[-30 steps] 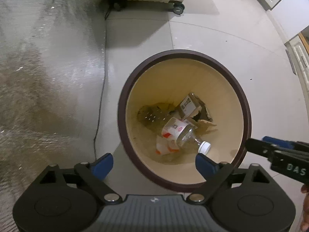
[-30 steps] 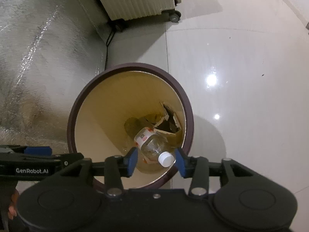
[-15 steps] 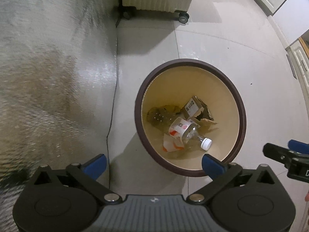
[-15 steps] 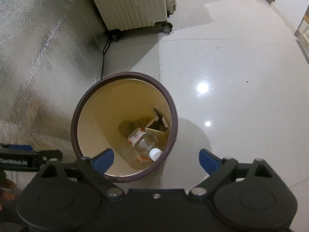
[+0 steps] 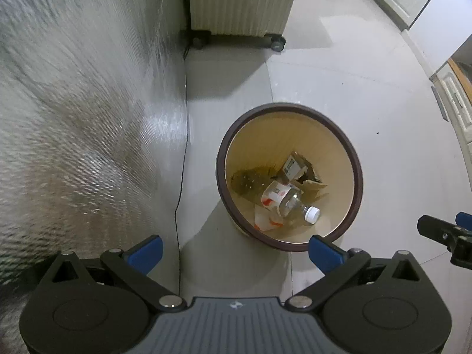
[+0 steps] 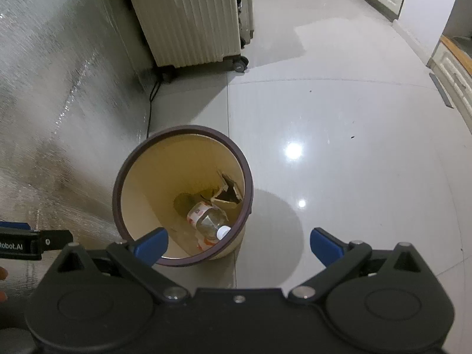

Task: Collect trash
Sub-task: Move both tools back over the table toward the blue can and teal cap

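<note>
Where rubbish lies: one bin, one bottle.

A round bin with a dark brown rim and cream interior stands on the floor, holding a clear plastic bottle lying on its side, white-capped, beside torn cardboard.

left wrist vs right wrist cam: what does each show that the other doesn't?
Left wrist only: the label on the cardboard box and the torn wrapper under the bottle. Right wrist only: ceiling-light glare on the tiles. Both: the bin, the plastic bottle lying inside, the wheeled radiator, and both sets of fingers spread with nothing between them.
</note>
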{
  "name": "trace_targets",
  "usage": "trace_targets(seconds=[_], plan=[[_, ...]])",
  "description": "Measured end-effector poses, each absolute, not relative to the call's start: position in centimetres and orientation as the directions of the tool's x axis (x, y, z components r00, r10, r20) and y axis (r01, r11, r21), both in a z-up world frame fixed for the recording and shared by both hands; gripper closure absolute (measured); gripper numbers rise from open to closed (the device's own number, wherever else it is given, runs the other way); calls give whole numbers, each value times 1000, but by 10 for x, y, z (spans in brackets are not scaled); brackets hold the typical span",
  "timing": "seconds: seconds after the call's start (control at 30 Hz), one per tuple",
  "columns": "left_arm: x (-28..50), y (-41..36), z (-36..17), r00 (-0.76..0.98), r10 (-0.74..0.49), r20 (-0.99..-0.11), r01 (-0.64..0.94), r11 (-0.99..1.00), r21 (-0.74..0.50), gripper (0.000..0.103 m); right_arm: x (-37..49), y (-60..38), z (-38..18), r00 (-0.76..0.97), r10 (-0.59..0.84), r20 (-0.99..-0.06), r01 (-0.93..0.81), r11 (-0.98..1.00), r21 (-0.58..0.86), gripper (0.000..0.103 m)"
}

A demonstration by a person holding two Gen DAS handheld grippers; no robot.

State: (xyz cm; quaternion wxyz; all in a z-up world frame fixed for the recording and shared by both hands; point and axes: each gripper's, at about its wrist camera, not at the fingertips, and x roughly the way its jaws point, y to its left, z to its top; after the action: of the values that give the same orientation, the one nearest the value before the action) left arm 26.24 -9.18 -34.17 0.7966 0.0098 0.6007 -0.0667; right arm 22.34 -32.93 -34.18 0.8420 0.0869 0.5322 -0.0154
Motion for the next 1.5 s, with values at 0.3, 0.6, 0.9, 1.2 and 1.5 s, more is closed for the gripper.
trace_targets(seconds=[0.3, 0.6, 0.9, 1.2, 1.5], plan=[[234, -93, -298, 342, -100, -934, 143, 988, -53, 0, 195, -332, -299, 478, 52, -877, 131, 983, 130, 0], [200, -98, -238, 445, -128, -886, 183, 982, -50, 0, 153, -334, -239, 578, 23, -815, 136, 983, 125, 0], [166, -105, -169, 572, -190, -798, 246, 968, -55, 0, 109, -341, -169, 697, -22, -717, 153, 981, 118, 0], [130, -108, -97, 673, -261, -692, 295, 953, -72, 0, 78, -338, -98, 796, -33, -604, 138, 982, 127, 0], [108, -87, -18, 767, -305, -565, 317, 945, -80, 0, 60, -326, -31, 870, -29, -492, 103, 987, 124, 0]])
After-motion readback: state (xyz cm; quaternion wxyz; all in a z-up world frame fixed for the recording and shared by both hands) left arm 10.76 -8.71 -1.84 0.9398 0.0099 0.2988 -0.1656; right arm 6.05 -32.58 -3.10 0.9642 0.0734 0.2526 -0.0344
